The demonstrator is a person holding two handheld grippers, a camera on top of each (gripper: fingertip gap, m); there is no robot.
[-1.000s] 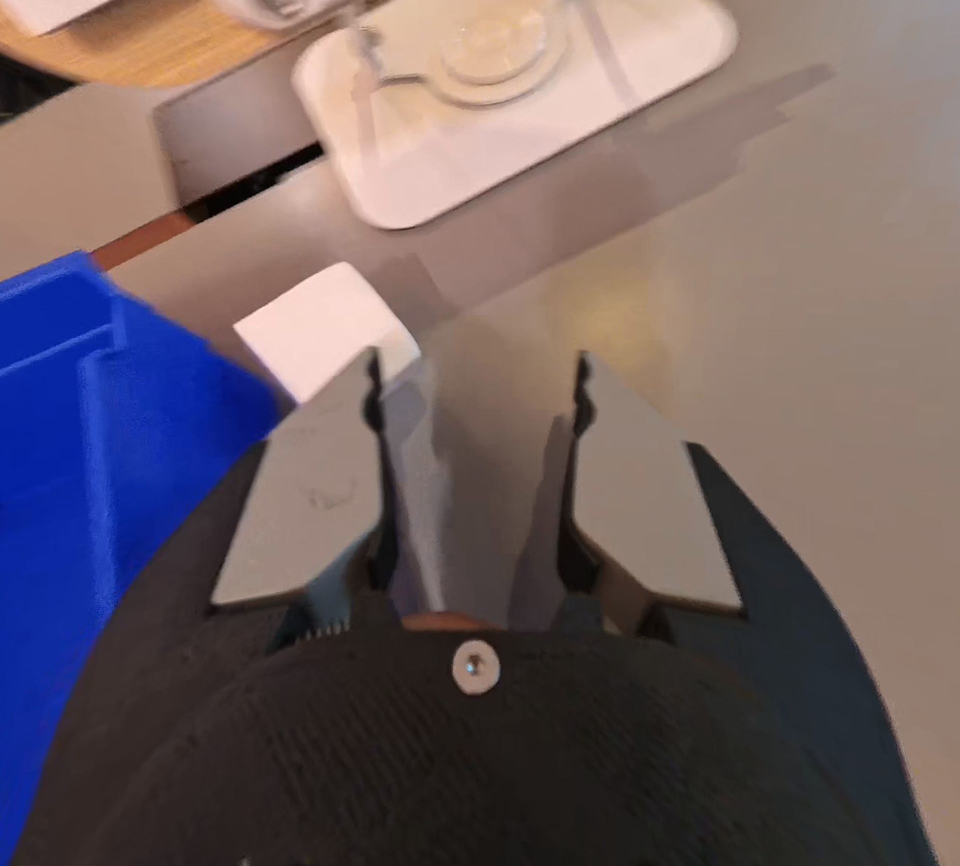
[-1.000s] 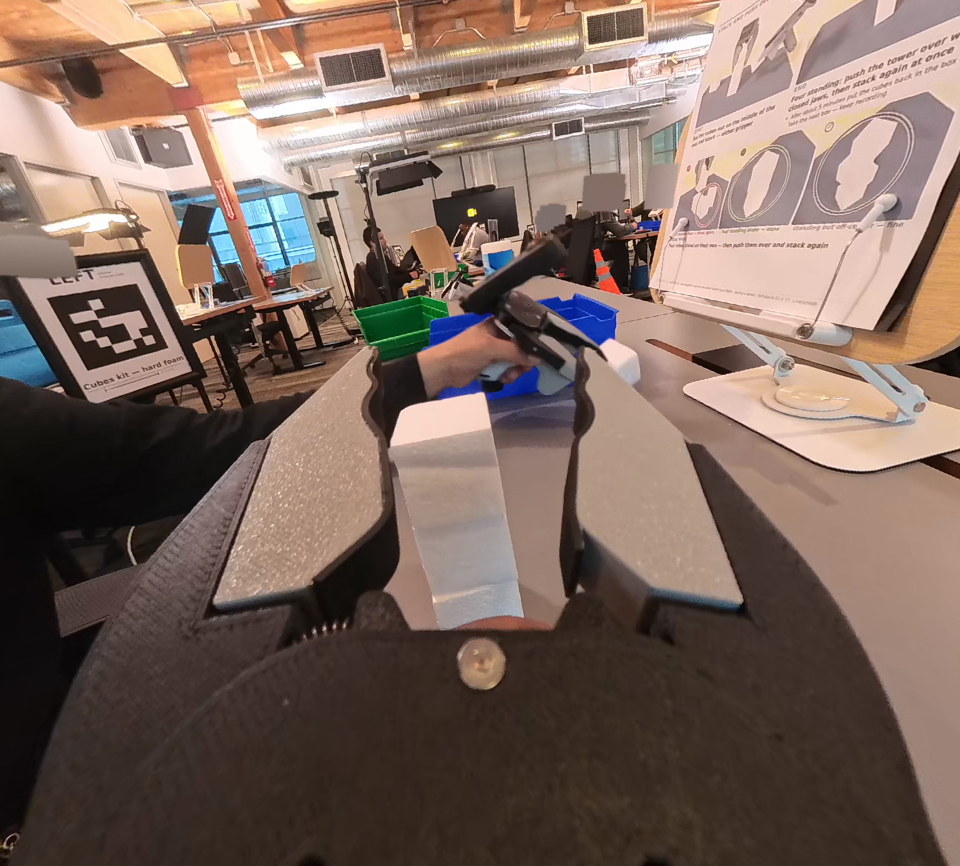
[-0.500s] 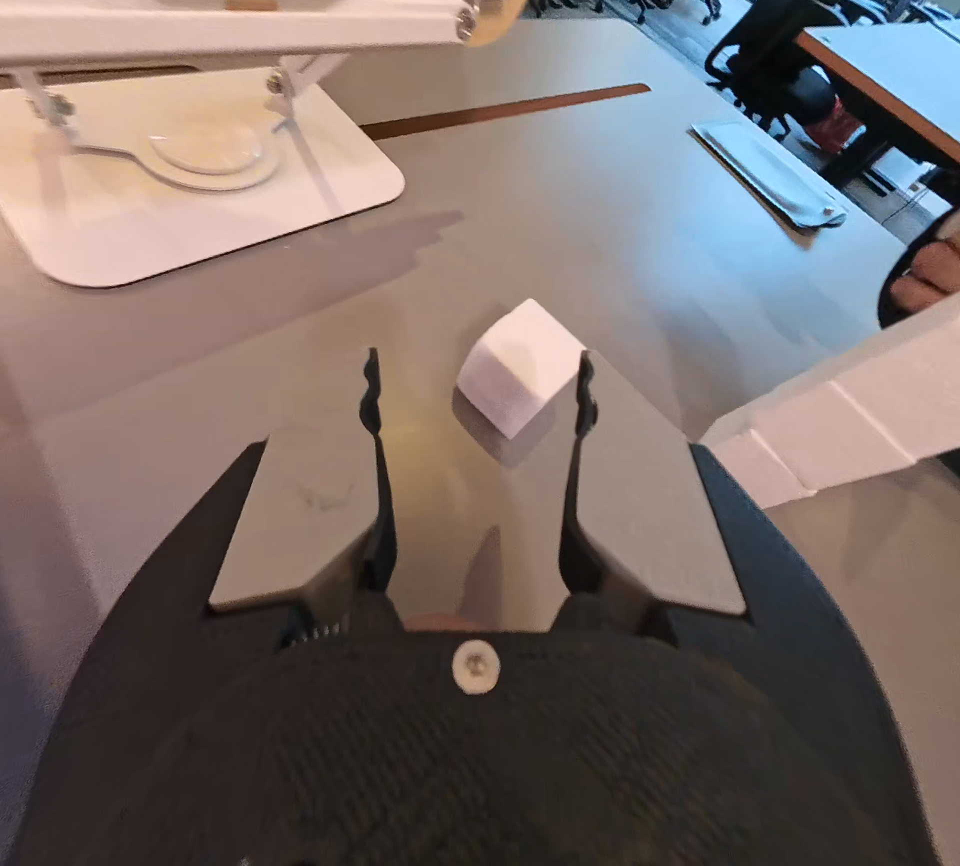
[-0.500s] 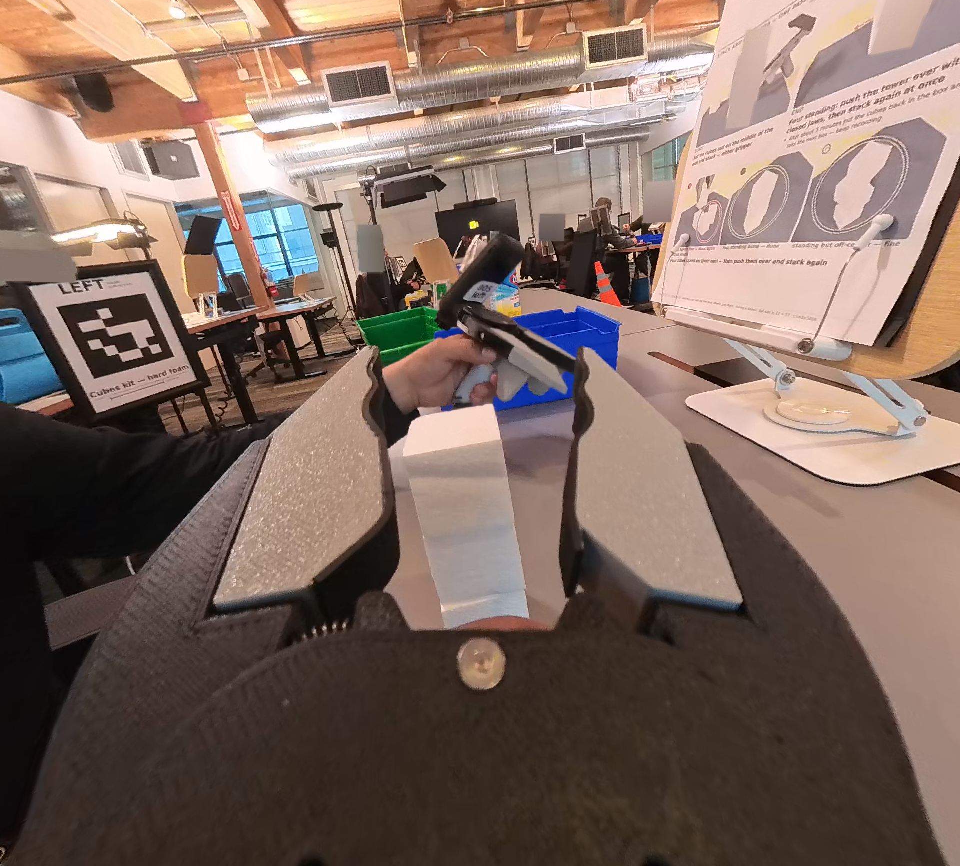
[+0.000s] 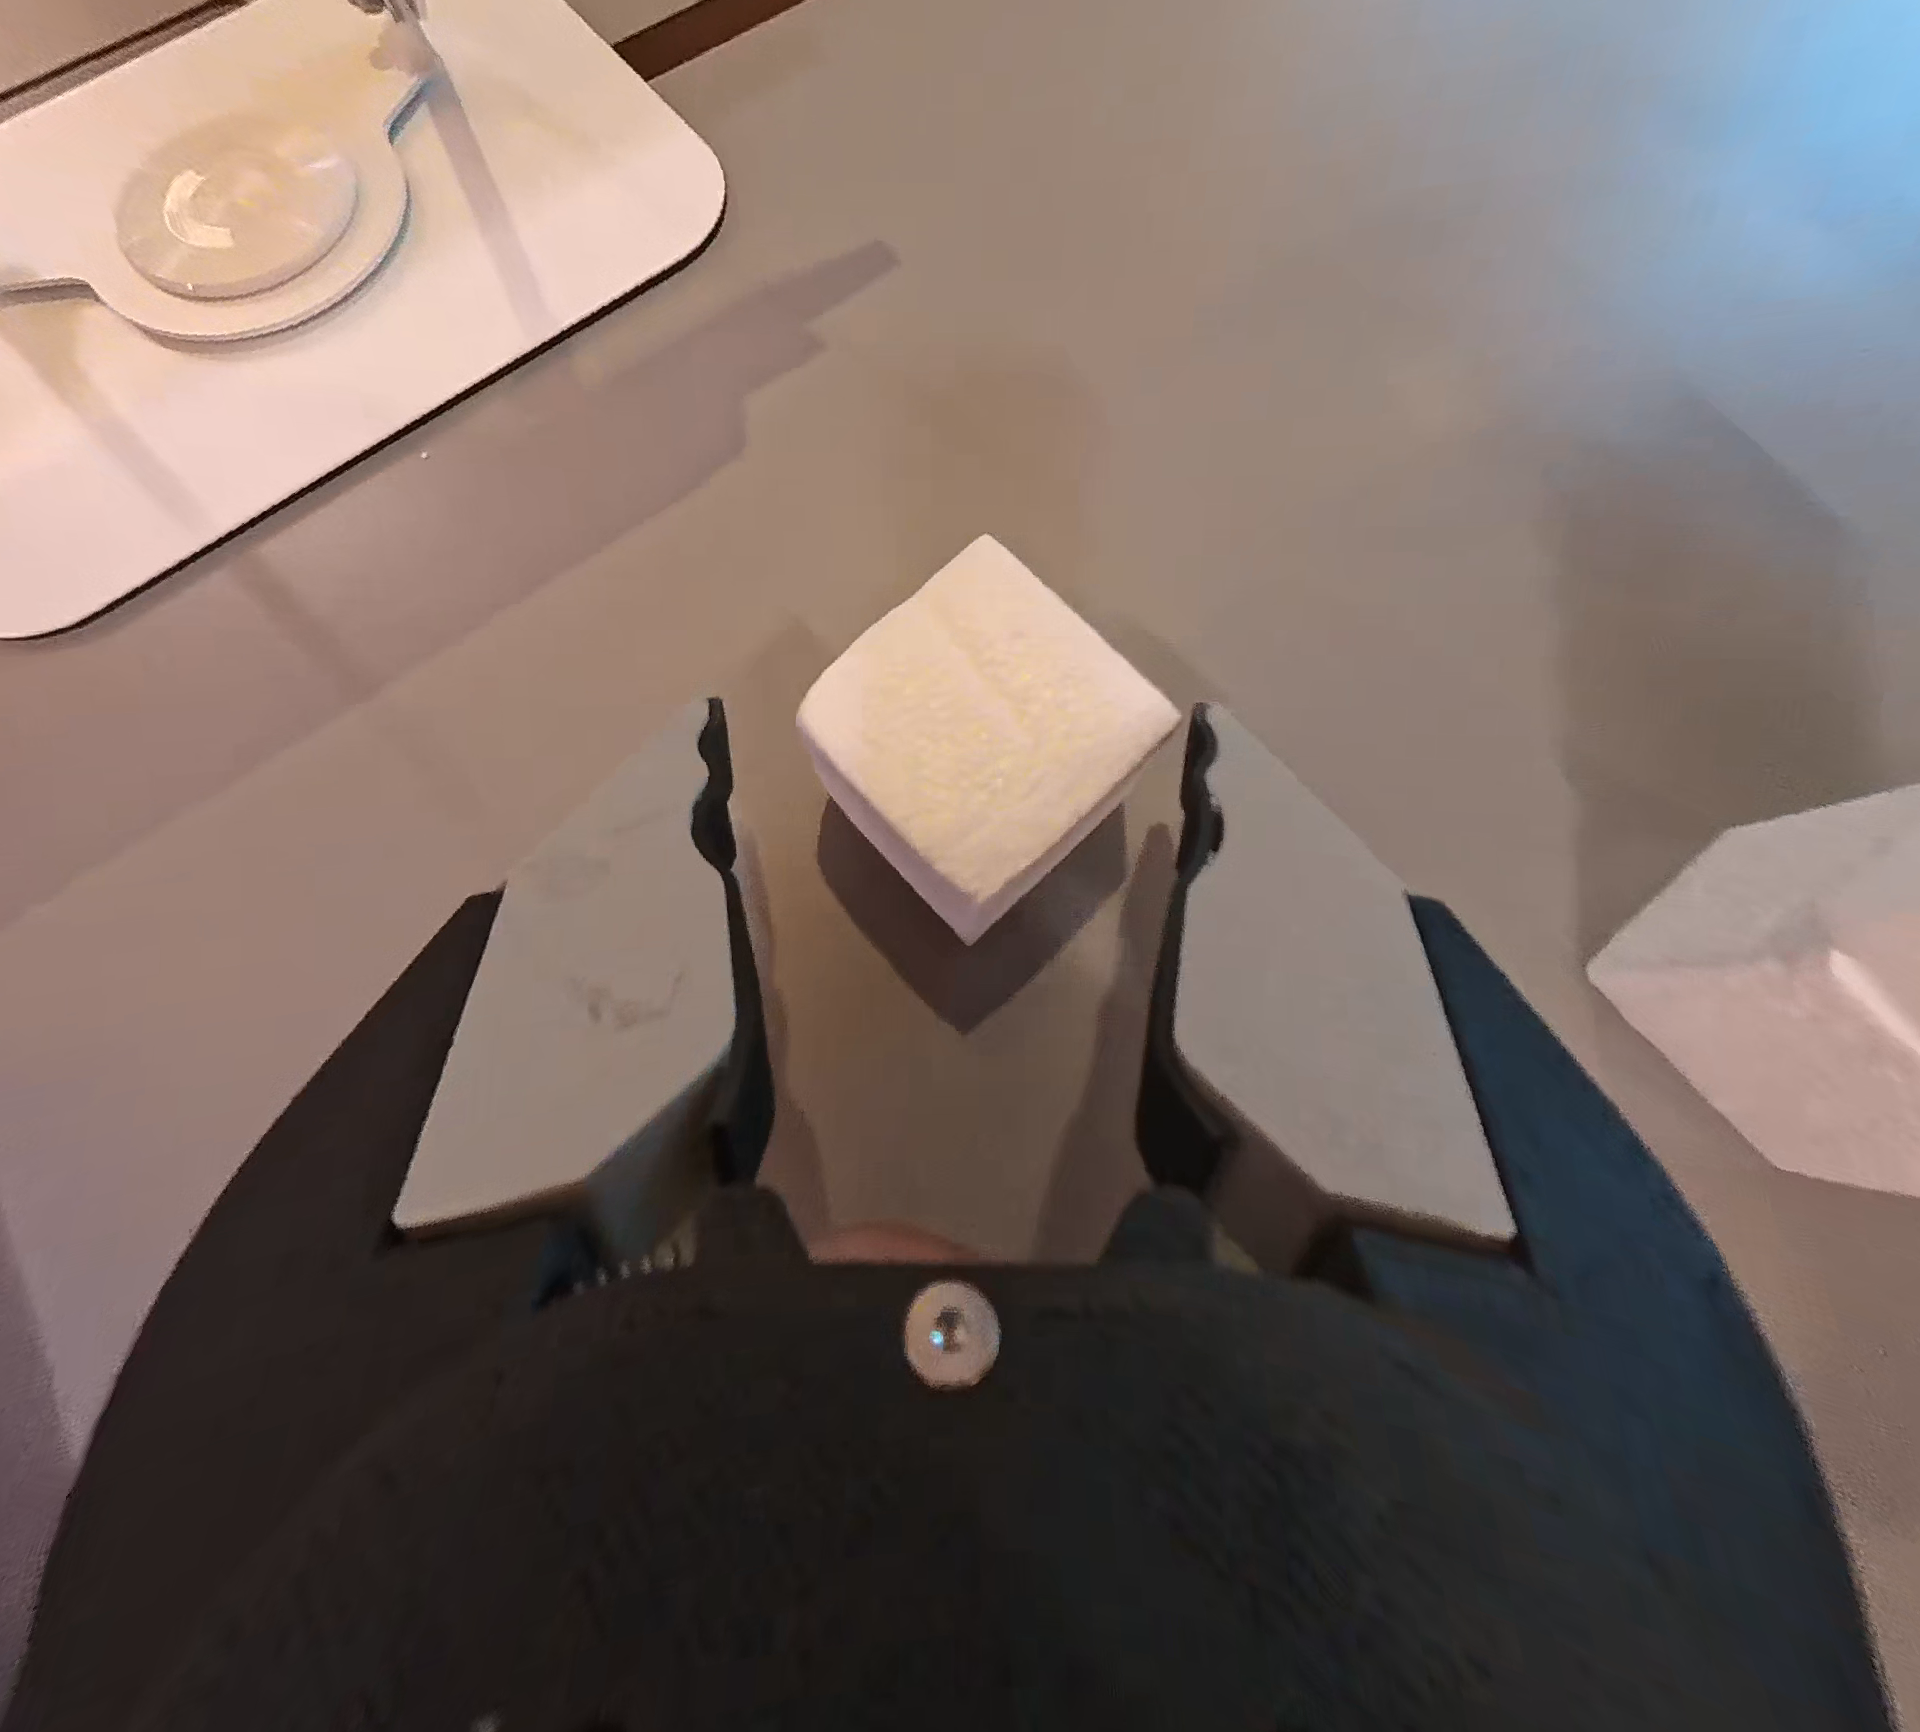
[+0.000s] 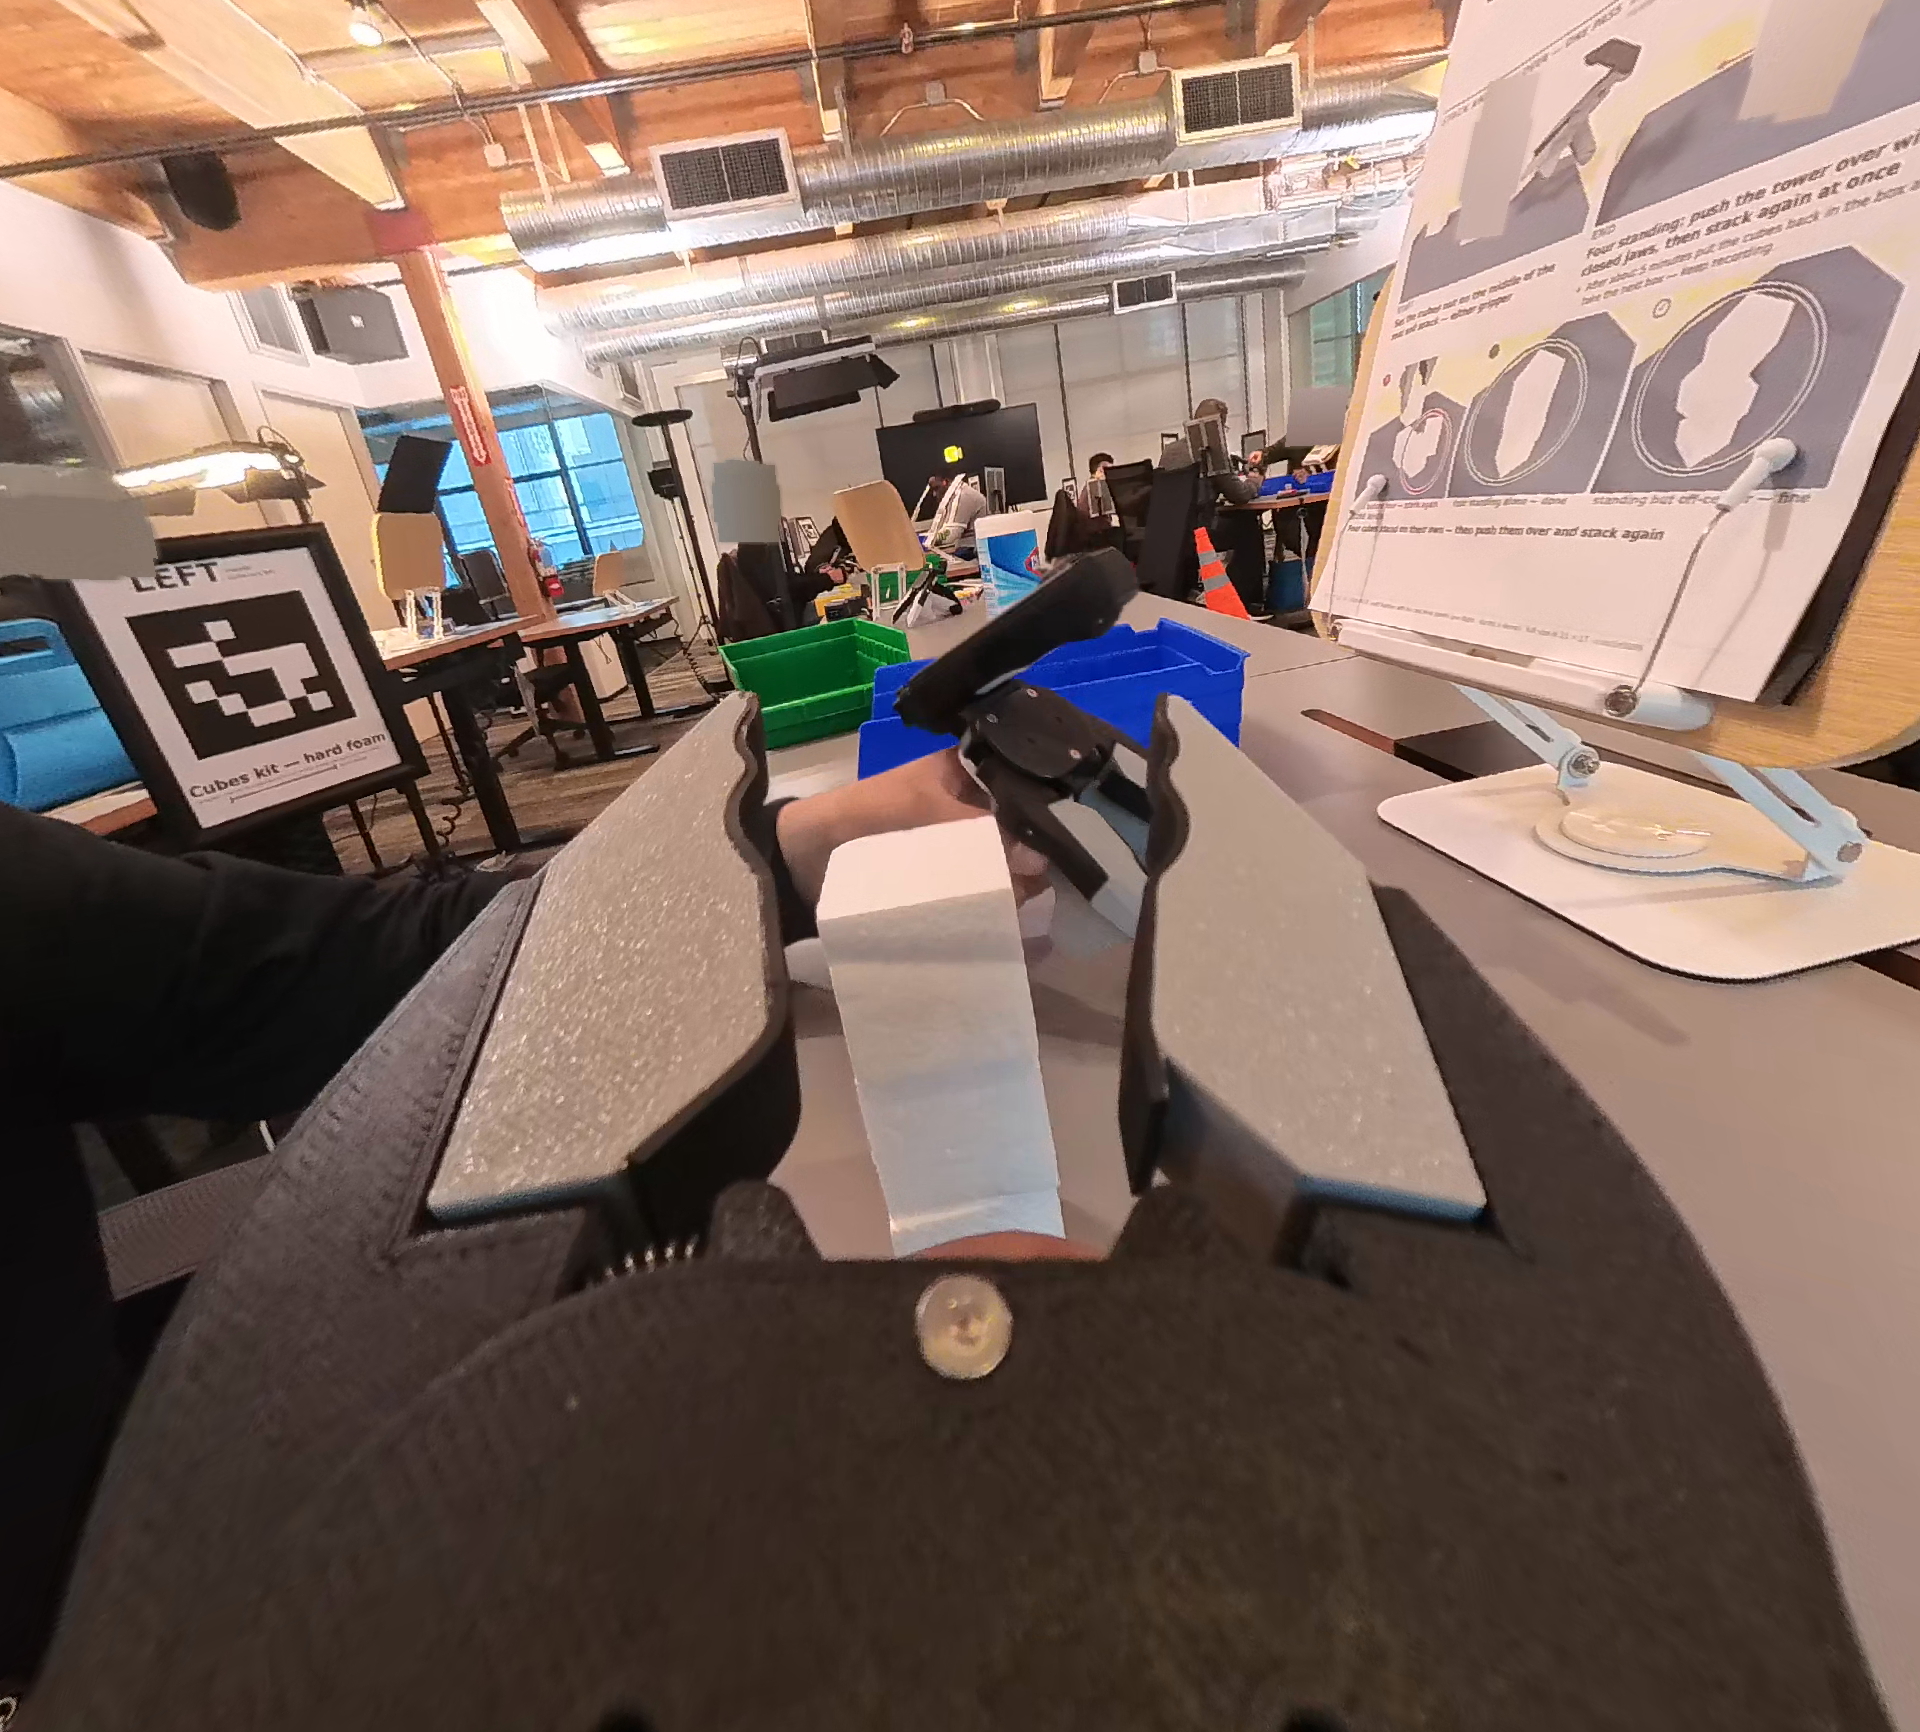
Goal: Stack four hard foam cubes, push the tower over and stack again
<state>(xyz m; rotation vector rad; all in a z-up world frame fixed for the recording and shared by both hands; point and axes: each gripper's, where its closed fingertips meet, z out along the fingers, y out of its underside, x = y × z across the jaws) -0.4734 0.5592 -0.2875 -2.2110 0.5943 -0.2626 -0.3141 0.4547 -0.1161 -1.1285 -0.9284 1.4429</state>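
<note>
The left gripper [image 5: 951, 809] stood open and empty over the table [image 5: 1299, 332], a loose foam cube [image 5: 987, 726] just ahead between its fingertips, corner-on. The right gripper [image 6: 951, 809] was parted around the foam stack [image 6: 935, 1007], contact unclear.

a: what is being shown between the fingers of the left gripper [image 5: 951, 726]?
b: a white foam cube [image 5: 987, 732] is being framed there, corner toward the camera, resting on the grey table [image 5: 1299, 280]. the jaws are being held apart, and neither finger is seen touching it.
a: and to the sides?
b: a second pale foam block [image 5: 1766, 986] is being cut off at the right edge. the white base of a stand [image 5: 343, 248] is being shown at upper left, well apart from the cube.
</note>
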